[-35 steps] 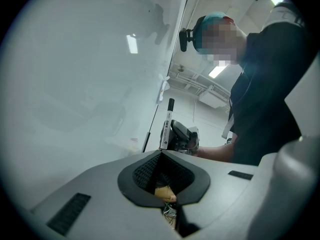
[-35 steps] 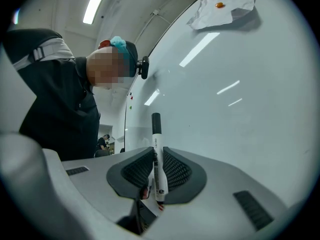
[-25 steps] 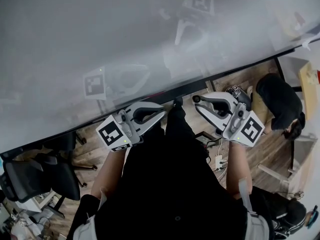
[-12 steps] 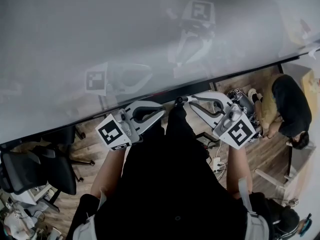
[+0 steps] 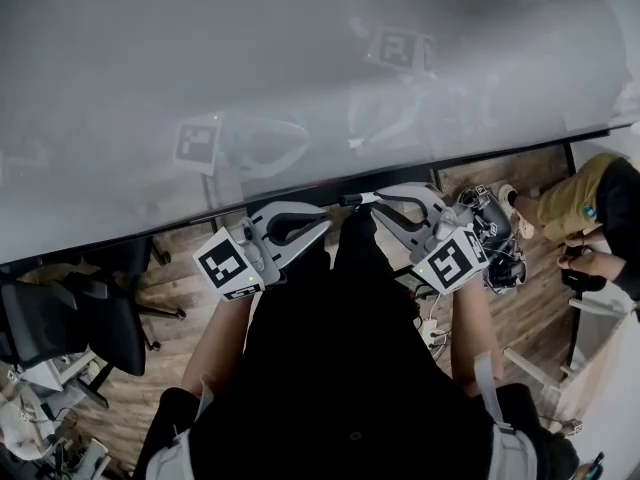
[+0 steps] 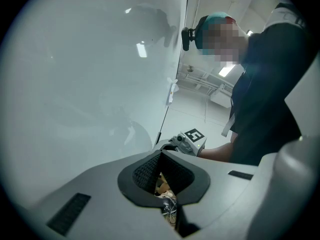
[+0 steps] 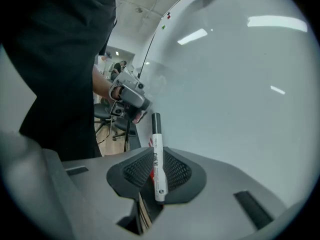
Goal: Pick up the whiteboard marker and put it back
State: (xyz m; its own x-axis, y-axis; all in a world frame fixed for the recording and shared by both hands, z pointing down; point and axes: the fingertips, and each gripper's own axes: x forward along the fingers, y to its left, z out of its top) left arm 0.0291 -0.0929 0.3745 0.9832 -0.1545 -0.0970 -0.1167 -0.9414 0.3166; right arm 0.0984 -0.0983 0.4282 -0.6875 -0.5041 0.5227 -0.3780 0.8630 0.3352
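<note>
Right gripper (image 7: 157,173) clamped on marker (image 7: 156,134), black end at 12 o'clock beside whiteboard (image 7: 240,84); left gripper (image 6: 161,176) clenched empty, at its 9 o'clock in head view.

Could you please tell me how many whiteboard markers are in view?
1. The white, black-capped whiteboard marker is clamped in the right gripper, its cap sticking out past the jaws. Others may lie hidden outside the views.

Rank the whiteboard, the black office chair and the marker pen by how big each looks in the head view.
Largest: whiteboard
Next: office chair
Smallest: marker pen, just a thin sliver here.
</note>
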